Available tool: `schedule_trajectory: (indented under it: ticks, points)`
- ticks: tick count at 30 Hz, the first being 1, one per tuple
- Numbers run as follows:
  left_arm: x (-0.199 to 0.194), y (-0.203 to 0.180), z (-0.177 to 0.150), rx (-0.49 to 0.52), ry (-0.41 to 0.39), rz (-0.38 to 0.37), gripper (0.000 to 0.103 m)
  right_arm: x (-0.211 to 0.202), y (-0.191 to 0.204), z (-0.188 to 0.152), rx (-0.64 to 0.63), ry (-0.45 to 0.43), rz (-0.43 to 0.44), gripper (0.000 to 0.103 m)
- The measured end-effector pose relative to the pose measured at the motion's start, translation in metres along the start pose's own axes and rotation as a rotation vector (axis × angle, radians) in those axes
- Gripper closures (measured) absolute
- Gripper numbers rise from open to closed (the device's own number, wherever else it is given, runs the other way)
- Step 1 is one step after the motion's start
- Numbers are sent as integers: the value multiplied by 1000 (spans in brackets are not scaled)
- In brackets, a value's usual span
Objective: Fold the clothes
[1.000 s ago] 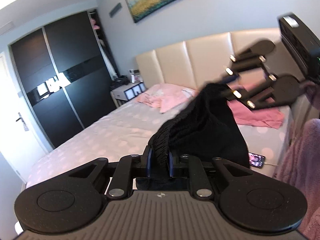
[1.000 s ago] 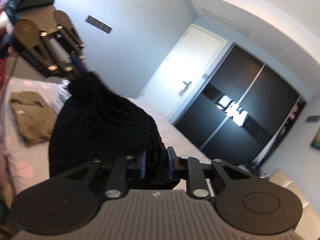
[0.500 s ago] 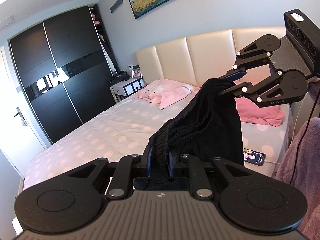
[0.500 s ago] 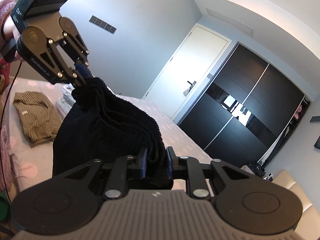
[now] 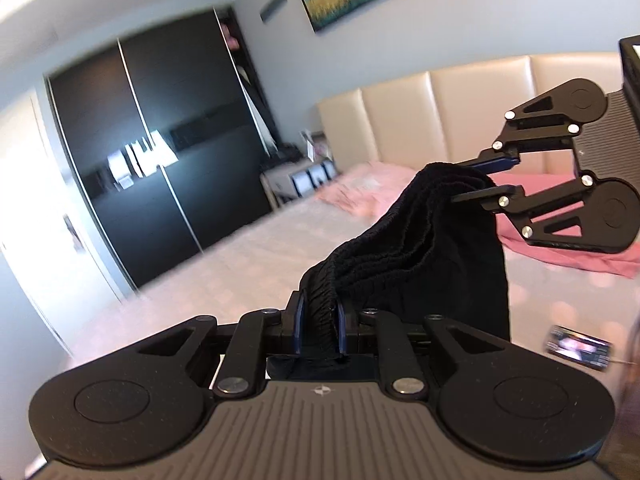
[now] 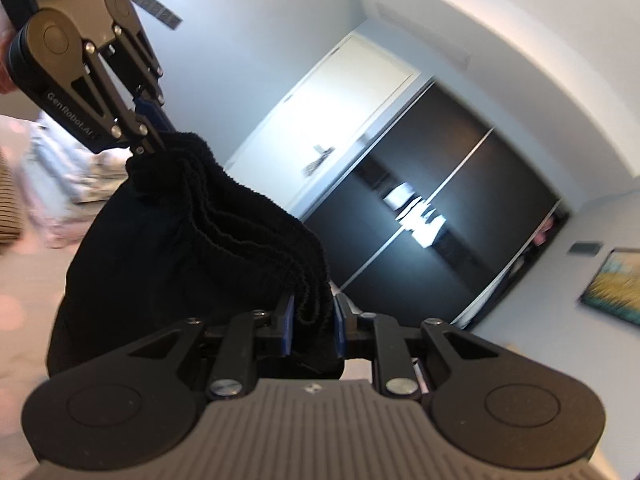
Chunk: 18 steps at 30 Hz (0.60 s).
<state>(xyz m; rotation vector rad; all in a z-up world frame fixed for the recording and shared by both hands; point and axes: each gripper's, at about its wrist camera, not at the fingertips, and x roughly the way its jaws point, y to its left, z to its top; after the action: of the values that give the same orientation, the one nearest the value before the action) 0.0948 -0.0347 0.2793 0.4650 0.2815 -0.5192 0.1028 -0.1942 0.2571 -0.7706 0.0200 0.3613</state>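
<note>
A black garment with a gathered elastic waistband (image 5: 420,248) hangs in the air above the bed, stretched between both grippers. My left gripper (image 5: 319,320) is shut on one end of the waistband. My right gripper (image 5: 486,178) grips the other end, up and to the right in the left wrist view. In the right wrist view the black garment (image 6: 192,248) runs from my right gripper (image 6: 312,326), shut on the band, up to my left gripper (image 6: 150,142) at the upper left. The cloth's lower part drops out of sight.
A bed with a pale dotted sheet (image 5: 248,264) lies below, with pink clothes (image 5: 560,256) near the cream headboard (image 5: 440,120) and a phone (image 5: 580,347) at the right. A dark sliding wardrobe (image 5: 160,168) and a white door (image 6: 320,120) stand beyond. Light folded clothes (image 6: 52,184) lie at left.
Both grippers have swung with the garment still held; the views are blurred and tilted. The right gripper sits lower and closer to the left gripper than before.
</note>
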Motion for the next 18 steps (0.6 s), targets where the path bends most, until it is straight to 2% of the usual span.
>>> schedule_trajectory:
  ticks: [2, 4, 6, 11, 18]
  points:
    - [2, 4, 6, 3, -50, 31, 89, 2, -9, 2, 1, -24, -30, 81]
    - [0, 3, 4, 36, -60, 26, 89, 5, -15, 3, 6, -39, -43, 81]
    - [-2, 1, 1, 70, -70, 20, 89, 3, -13, -3, -2, -35, -18, 81]
    - [-10, -25, -49, 119, 53, -101, 89, -15, 18, -36, -35, 14, 126, 81]
    - [-41, -76, -130, 137, 213, -267, 89, -72, 85, -88, -20, 160, 384, 81]
